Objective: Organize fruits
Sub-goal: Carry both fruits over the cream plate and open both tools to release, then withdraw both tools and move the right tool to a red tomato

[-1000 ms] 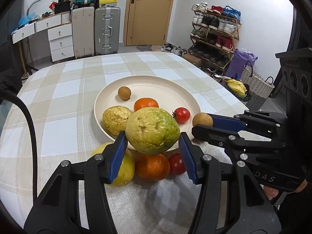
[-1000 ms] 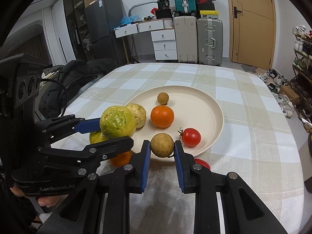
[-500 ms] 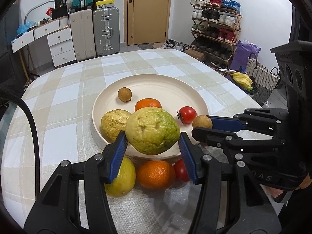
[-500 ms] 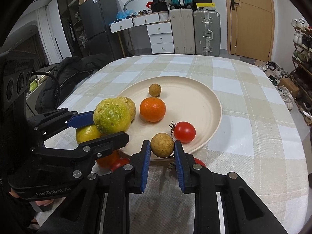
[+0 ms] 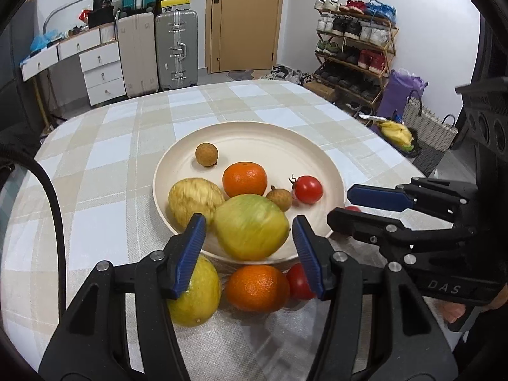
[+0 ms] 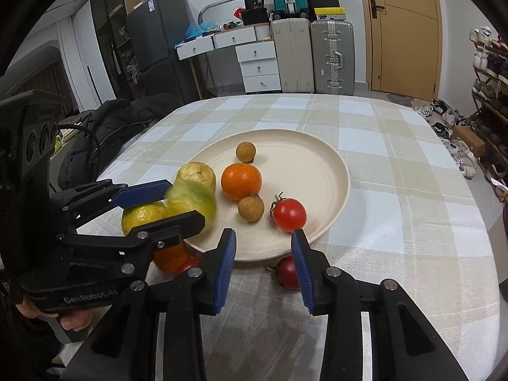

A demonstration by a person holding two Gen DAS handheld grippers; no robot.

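Both claws wide, empty: left gripper (image 5: pixel 249 244) frees green guava (image 5: pixel 250 227) at plate (image 6: pixel 330 222) near edge; right gripper (image 6: pixel 263 268) likewise; withdraw straight back.

The left gripper (image 5: pixel 249 247) has its jaws spread, apart from the blurred green guava (image 5: pixel 250 227) lying at the plate's (image 5: pixel 330 171) near rim.

— Room on the plate (image 6: pixel 330 158)?
— Bare on the far and right side; near left crowded by green fruit (image 5: pixel 250 230), orange (image 6: pixel 241 181), tomato (image 6: pixel 289 214).
— In front of the rim?
— Blocked by a lemon (image 5: pixel 197 295), a second orange (image 5: pixel 255 287), another tomato (image 6: pixel 287 271).
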